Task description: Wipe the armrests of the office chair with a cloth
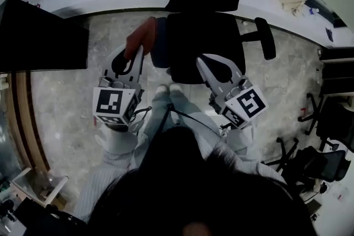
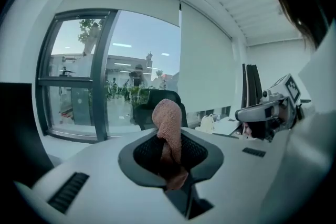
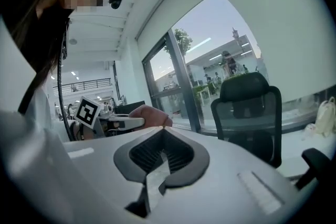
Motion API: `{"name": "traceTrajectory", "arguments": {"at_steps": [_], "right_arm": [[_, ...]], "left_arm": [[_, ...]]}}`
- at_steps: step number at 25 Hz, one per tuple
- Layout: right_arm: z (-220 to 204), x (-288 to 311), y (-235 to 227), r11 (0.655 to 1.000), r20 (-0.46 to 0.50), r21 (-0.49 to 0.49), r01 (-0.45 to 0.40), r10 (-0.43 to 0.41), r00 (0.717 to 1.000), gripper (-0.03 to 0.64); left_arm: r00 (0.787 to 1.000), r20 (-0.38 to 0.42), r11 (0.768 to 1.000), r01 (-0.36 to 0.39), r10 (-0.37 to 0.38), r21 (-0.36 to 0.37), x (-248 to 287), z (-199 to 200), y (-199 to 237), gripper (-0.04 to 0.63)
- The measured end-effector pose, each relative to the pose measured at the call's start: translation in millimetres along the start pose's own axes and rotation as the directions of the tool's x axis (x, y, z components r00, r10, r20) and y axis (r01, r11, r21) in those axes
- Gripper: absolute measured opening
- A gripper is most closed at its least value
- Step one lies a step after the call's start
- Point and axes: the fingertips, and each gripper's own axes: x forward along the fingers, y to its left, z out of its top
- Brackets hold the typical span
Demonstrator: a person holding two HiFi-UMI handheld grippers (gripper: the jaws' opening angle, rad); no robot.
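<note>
Since the reddish-brown cloth [image 1: 142,36] is pinched in the left tongs [image 1: 134,55], which are clenched on it so that a bunched fold stands up past the tips, the next move depends on how that cloth lies against the armrest at picture left [image 1: 160,44]. In the head view the cloth sits at upper centre-left, just beside this dark pad and overlapping its edge. Whether the two actually touch cannot be told, and the left gripper view shows only the cloth against the window and the chair back. The pad's long axis runs from top to bottom of the frame, close to the line along which the left tongs point, so a wipe would probably run lengthwise, away from the person and back, with a small shift to the right to bring the cloth onto the pad. The right tongs [image 3: 163,129] are clenched on nothing and hang over the front edge of the office chair [image 1: 204,44] seat. They are the nearer pair to the armrest at picture right [image 1: 266,38], which lies well apart from the cloth across the seat, so that pad looks likely to come second.
</note>
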Motion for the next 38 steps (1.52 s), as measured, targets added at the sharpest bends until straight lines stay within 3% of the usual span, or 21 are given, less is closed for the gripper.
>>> {"name": "traceTrajectory", "arguments": {"at_steps": [2,4,8,11,12,14,16,17,24,33,35,38], "right_arm": [[-9.7,2.0,-11.5,0.999,-0.001,0.039,0.036,-0.036,0.999,0.002],[-20.7,5.1,-20.0,0.994,-0.010,0.080,0.076,-0.076,0.997,0.002],[-41.4,12.5,-35.0,0.980,-0.028,0.136,0.142,-0.140,0.990,0.002],[-61.9,15.4,-49.6,0.970,-0.051,0.157,0.185,-0.179,0.983,0.002],[-68.4,13.3,-54.1,0.964,-0.056,0.173,0.202,-0.195,0.979,0.002],[-80.9,5.3,-60.9,0.948,-0.062,0.209,0.240,-0.232,0.971,0.002],[-92.5,-3.1,-62.5,0.933,-0.068,0.237,0.272,-0.263,0.962,0.002],[-96.9,-6.2,-61.5,0.927,-0.071,0.247,0.281,-0.272,0.960,0.002],[-100.1,-7.6,-59.1,0.925,-0.063,0.257,0.282,-0.275,0.959,0.002],[-74.4,5.2,-49.9,0.950,-0.024,0.234,0.205,-0.205,0.978,0.002],[-72.8,13.3,-48.5,0.953,-0.029,0.232,0.194,-0.192,0.981,0.002],[-70.1,20.5,-46.0,0.957,-0.039,0.226,0.180,-0.175,0.984,0.002]], "left_arm": [[0.999,-0.050,0.998,-0.011,0.015,0.067,31.1,-8.2,13.6,0.061],[0.993,-0.114,0.983,-0.018,0.039,0.181,65.1,-19.7,30.3,0.061],[0.970,-0.231,0.902,0.037,0.070,0.429,138.9,-52.6,55.4,0.061],[0.928,-0.371,0.869,0.153,0.038,0.471,186.2,-105.1,57.9,0.061],[0.901,-0.434,0.860,0.202,0.025,0.469,196.6,-130.4,54.3,0.061],[0.826,-0.564,0.846,0.308,-0.011,0.435,205.6,-184.9,40.8,0.061],[0.756,-0.651,0.839,0.393,-0.063,0.375,199.9,-228.2,23.5,0.061],[0.732,-0.676,0.835,0.424,-0.088,0.350,194.4,-241.9,15.2,0.061],[0.624,-0.751,0.815,0.540,-0.218,0.213,156.7,-264.9,-23.8,0.059],[0.547,-0.786,0.766,0.624,-0.289,0.153,69.6,-273.6,-67.1,0.058],[0.548,-0.785,0.772,0.618,-0.289,0.148,62.0,-274.9,-67.9,0.058],[0.573,-0.769,0.790,0.594,-0.284,0.152,66.3,-270.8,-61.3,0.058]]}}
